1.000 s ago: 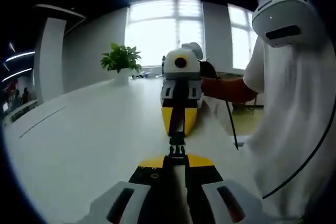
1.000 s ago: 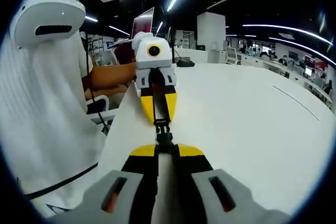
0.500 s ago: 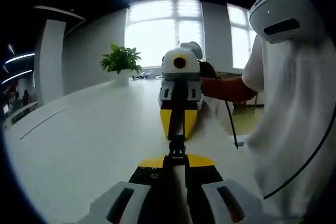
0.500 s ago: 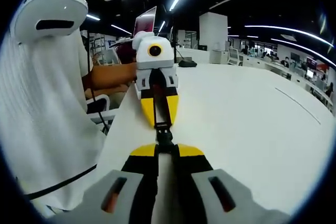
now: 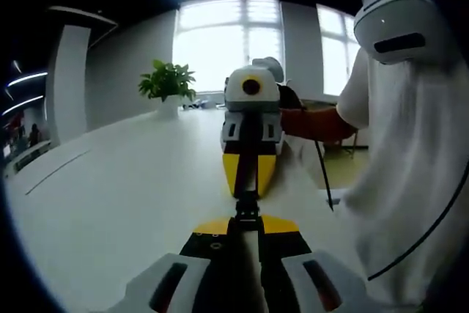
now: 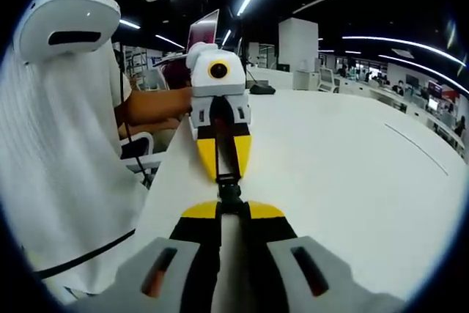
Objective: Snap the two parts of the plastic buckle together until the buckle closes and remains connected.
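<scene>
The black plastic buckle (image 5: pixel 247 206) hangs between two yellow-tipped grippers that face each other nose to nose over a white table (image 5: pixel 124 188). In the left gripper view my left gripper (image 5: pixel 247 222) is shut on the near buckle half. My right gripper (image 5: pixel 248 190) comes from beyond, shut on the far half. In the right gripper view my right gripper (image 6: pixel 230 210) grips its buckle half (image 6: pixel 229 193), and the left gripper (image 6: pixel 224 176) meets it. The two halves touch end to end; whether they are latched is hidden by the jaws.
A person in a white shirt (image 5: pixel 410 174) stands close at the table's edge, with a forearm (image 6: pixel 150 105) behind the far gripper. A potted plant (image 5: pixel 168 83) stands at the far end of the table. An open laptop (image 6: pixel 201 31) sits farther back.
The two grippers have drawn closer together. The small gap between the buckle halves has closed, and the opposite gripper's yellow jaws now reach down to the buckle.
</scene>
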`<state>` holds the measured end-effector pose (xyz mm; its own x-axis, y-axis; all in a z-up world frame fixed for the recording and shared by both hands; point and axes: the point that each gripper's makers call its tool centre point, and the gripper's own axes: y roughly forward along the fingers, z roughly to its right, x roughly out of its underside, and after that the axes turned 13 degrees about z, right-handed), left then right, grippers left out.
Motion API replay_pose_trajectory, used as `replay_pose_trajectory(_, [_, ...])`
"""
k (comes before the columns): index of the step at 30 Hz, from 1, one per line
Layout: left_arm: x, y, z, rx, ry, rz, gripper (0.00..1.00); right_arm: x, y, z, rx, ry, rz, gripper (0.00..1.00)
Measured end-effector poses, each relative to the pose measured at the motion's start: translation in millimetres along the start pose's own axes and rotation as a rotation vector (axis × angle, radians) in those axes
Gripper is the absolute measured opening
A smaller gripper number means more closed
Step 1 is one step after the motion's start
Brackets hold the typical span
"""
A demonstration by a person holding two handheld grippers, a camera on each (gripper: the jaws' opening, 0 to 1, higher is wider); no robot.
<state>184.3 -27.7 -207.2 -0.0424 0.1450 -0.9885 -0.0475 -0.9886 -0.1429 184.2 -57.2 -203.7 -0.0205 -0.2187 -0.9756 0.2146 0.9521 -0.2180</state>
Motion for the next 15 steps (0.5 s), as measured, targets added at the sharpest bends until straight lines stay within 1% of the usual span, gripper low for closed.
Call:
replay_pose_trajectory(2, [-0.3,0.4,0.6,-0.001,0.002,0.002,0.11,-0.1,-0.1,-0.1,-0.006,-0.008,0.004,0.12])
replay_pose_trajectory(4, [-0.4,0.7,0.9,0.0,0.001,0.002,0.11,-0.2,-0.4,-0.8,-0.027,-0.038,0.019,0.13])
replay_pose_trajectory(15, [0.6,0.2,0.0,0.001,0.0,0.003,0.11,0.1,-0.9,-1.2,-0.061,-0.033,0.026,0.13])
